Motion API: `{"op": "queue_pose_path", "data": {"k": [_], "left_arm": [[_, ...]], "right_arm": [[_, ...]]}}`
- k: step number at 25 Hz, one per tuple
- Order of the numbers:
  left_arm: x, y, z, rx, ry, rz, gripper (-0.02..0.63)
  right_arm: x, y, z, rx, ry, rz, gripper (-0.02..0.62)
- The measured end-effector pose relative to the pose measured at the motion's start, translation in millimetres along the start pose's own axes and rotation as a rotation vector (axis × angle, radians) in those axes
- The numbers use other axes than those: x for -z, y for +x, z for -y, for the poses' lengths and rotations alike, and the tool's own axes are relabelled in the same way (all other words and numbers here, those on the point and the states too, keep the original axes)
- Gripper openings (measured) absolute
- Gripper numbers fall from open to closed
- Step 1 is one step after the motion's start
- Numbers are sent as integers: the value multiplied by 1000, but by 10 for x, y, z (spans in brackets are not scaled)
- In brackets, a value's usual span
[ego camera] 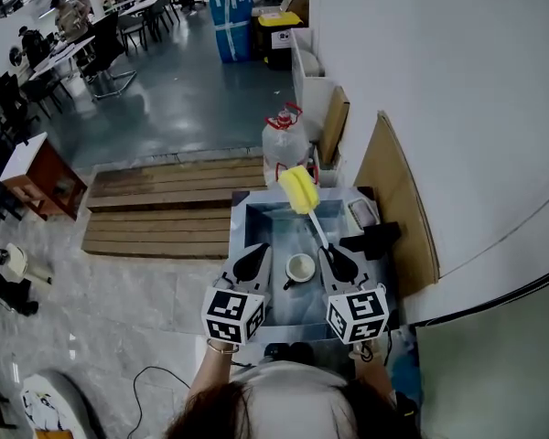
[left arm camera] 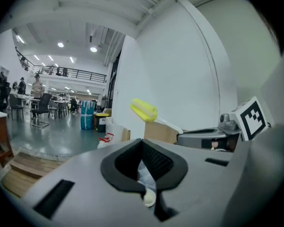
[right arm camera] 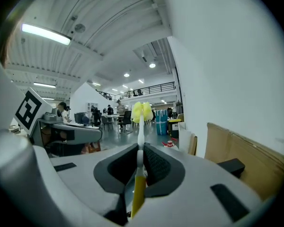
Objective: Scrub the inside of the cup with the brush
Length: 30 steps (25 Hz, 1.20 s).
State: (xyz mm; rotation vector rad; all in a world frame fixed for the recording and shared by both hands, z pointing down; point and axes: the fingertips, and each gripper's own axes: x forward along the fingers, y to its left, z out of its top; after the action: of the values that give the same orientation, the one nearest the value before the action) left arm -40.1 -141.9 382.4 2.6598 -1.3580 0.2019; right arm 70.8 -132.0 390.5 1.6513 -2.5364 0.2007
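Note:
A small white cup (ego camera: 300,268) stands low in the blue sink (ego camera: 253,214), between my two grippers in the head view. My right gripper (right arm camera: 141,161) is shut on the brush's thin white and yellow handle (right arm camera: 138,193). The brush's yellow sponge head (ego camera: 299,190) points up and away over the sink and shows ahead of the jaws as the same yellow sponge head (right arm camera: 142,110). My left gripper (left arm camera: 143,148) is shut with nothing gripped, just left of the cup; a pale bit shows low behind its jaws. Its view also catches the sponge head (left arm camera: 143,110) and the right gripper (left arm camera: 206,137).
A clear water jug with a red cap (ego camera: 284,140) stands behind the sink. Cardboard sheets (ego camera: 398,199) lean on the white wall at the right. A black object (ego camera: 371,238) lies on the sink's right edge. Wooden steps (ego camera: 165,204) lie to the left.

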Motion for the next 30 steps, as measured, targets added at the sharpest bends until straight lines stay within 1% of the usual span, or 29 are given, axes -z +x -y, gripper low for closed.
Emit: {"op": "queue_pose_path", "data": {"k": [3,11,18,23,30], "left_arm": [[-80,-50,26,-3,7,23,9],[-183,-122,48,0,23,47,9],[-261,-188,60,4,43,68,9],[-293,-201,69,8,45,78,9],[-267,-228,92,26,36,80,9]], "right_arm": [[-84,-37,-9,4,3,37,51],[-270,-118,21,19,10,99,51],[-345,-167,-64,16,-23,108,51],[-372,-177,-94,13,-28,115,51],[-345,-181,-127,42,-68,110,51]]}}
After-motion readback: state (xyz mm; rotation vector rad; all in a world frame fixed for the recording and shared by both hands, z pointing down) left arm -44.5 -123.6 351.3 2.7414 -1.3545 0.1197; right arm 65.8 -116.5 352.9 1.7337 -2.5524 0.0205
